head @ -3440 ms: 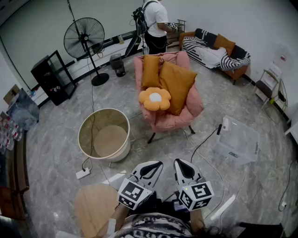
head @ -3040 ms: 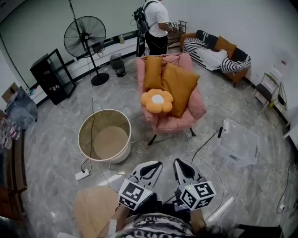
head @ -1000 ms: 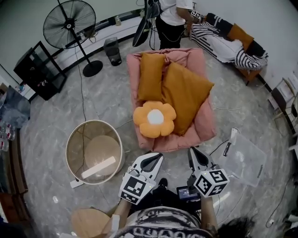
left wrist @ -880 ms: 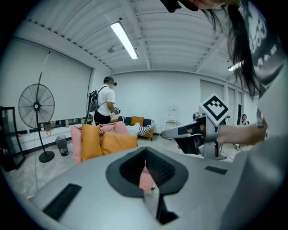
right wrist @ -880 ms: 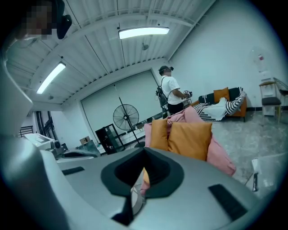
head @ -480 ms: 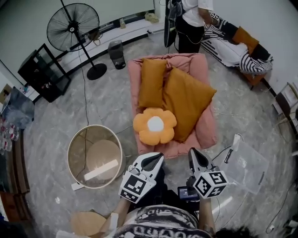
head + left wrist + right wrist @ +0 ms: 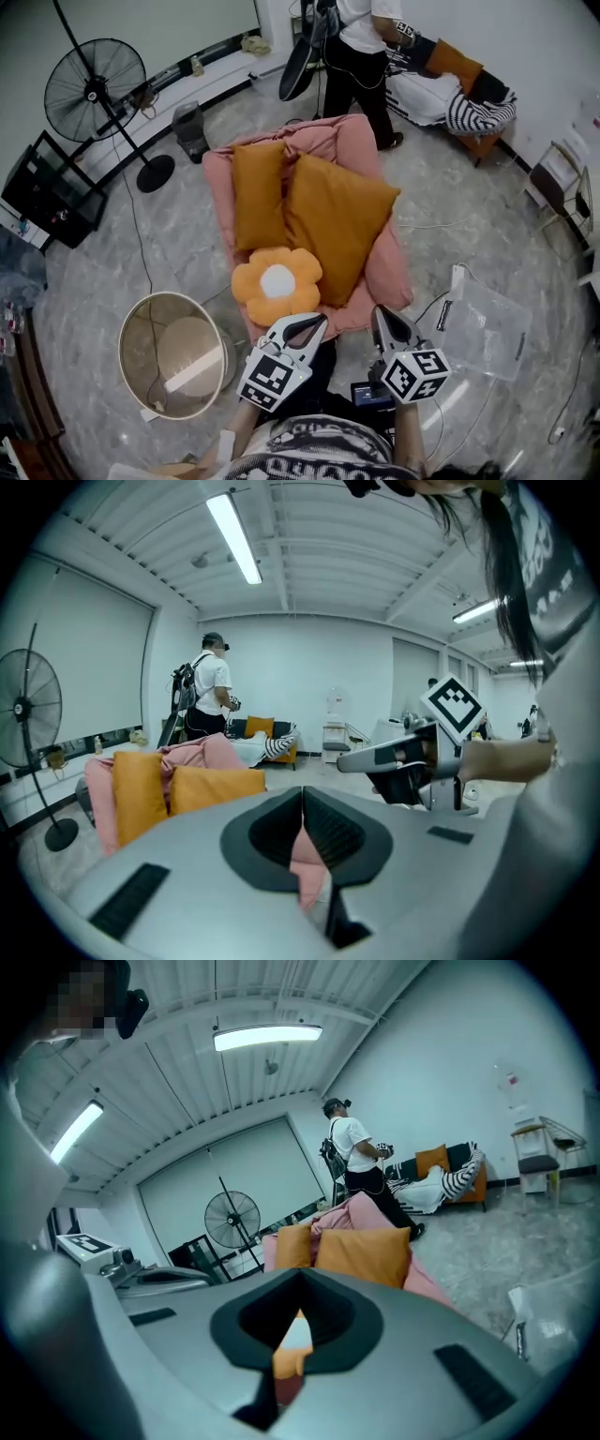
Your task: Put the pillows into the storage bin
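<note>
Hovering empty, jaws together, the left hand-held gripper (image 7: 314,322) and right hand-held gripper (image 7: 380,310) could shove away the orange flower-shaped plush pillow (image 7: 277,283) at eleven o'clock.

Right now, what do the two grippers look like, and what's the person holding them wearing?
Both the left gripper and right gripper have pale grey shells tapering to a point, with black ribbed pads inside. Each carries a white cube printed with black square markers. The person's top is patterned dark and light.
</note>
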Available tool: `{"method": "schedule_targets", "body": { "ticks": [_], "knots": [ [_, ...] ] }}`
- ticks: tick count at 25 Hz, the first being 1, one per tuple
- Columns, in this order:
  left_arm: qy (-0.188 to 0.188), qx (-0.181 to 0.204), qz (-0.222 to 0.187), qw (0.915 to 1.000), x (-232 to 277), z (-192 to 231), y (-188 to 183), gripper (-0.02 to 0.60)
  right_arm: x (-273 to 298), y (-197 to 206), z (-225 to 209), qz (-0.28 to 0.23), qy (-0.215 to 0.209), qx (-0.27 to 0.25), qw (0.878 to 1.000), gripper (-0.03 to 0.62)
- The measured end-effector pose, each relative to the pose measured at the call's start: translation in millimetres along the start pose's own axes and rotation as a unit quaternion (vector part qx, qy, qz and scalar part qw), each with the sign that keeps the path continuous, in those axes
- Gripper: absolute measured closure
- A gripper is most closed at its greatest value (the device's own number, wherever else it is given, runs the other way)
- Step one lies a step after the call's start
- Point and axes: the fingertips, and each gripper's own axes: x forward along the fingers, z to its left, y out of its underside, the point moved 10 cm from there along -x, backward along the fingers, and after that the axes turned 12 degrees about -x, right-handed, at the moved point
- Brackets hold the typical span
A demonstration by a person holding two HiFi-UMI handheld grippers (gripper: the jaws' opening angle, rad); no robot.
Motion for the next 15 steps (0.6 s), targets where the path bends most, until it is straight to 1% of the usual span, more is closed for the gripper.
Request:
{"method": "schedule_targets", "body": {
  "ticks": [3, 7, 12, 15],
  "knots": [
    [0.017, 0.009, -0.001, 0.9998, 33, 17, -23, 0.569, 19, -13, -26, 0.005, 0.019, 0.005, 1.0, 0.595],
    [0.026, 0.005, 0.005, 0.9996, 71, 45, -45, 0.569, 49, -30, -65, 0.015, 0.037, 0.018, 0.999, 0.595],
    [0.026, -0.001, 0.016, 0.9995, 114, 85, -59, 0.569, 107, -43, -123, 0.037, 0.037, 0.011, 0.999, 0.594],
    [0.031, -0.005, 0.028, 0.9991, 139, 105, -61, 0.569, 149, -43, -160, 0.046, 0.028, 0.021, 0.998, 0.592]
  ]
}}
